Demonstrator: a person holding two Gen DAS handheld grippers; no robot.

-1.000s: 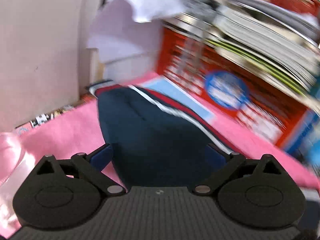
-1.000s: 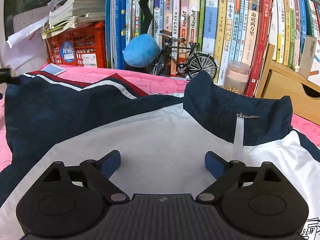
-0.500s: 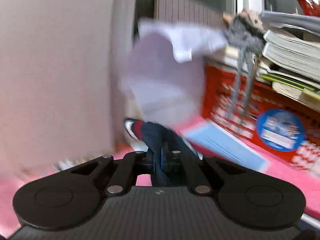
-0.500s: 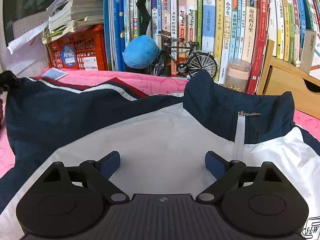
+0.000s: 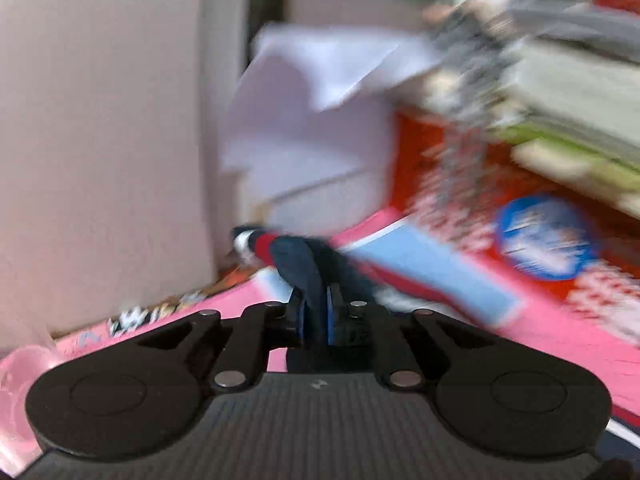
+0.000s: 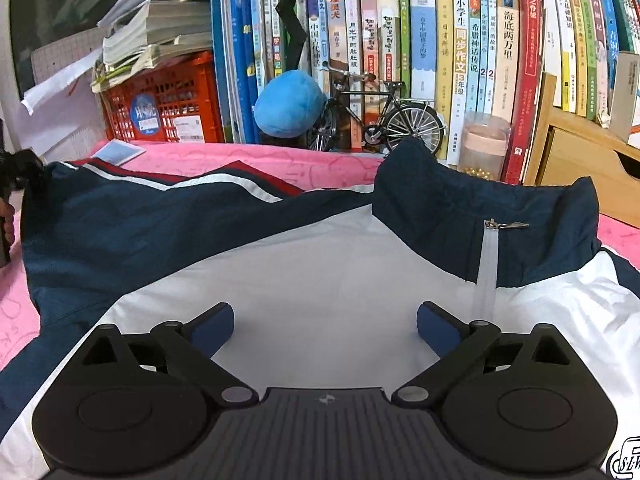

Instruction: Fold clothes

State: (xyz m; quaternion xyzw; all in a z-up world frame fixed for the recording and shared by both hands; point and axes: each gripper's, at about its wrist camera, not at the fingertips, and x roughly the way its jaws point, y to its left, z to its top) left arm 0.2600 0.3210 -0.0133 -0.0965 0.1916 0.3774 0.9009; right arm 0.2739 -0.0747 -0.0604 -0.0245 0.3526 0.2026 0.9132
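Navy-and-white zip-up track jacket with red and white stripes lies spread on the pink patterned cover, collar toward the bookshelf, metal zip pull at the collar's base.

Left gripper: jaws clamped together on a bunched fold of the jacket's navy sleeve, near its red-and-white cuff. This view is blurred. Red plastic crate with a round blue sticker and loose white paper sheets stand behind it.

Right gripper: jaws have just been opening further and stand wide apart, poised above the white chest panel, nothing between them; whether the tips touch the cloth cannot be told.

Behind the jacket: row of upright books, blue plush ball, black miniature bicycle.
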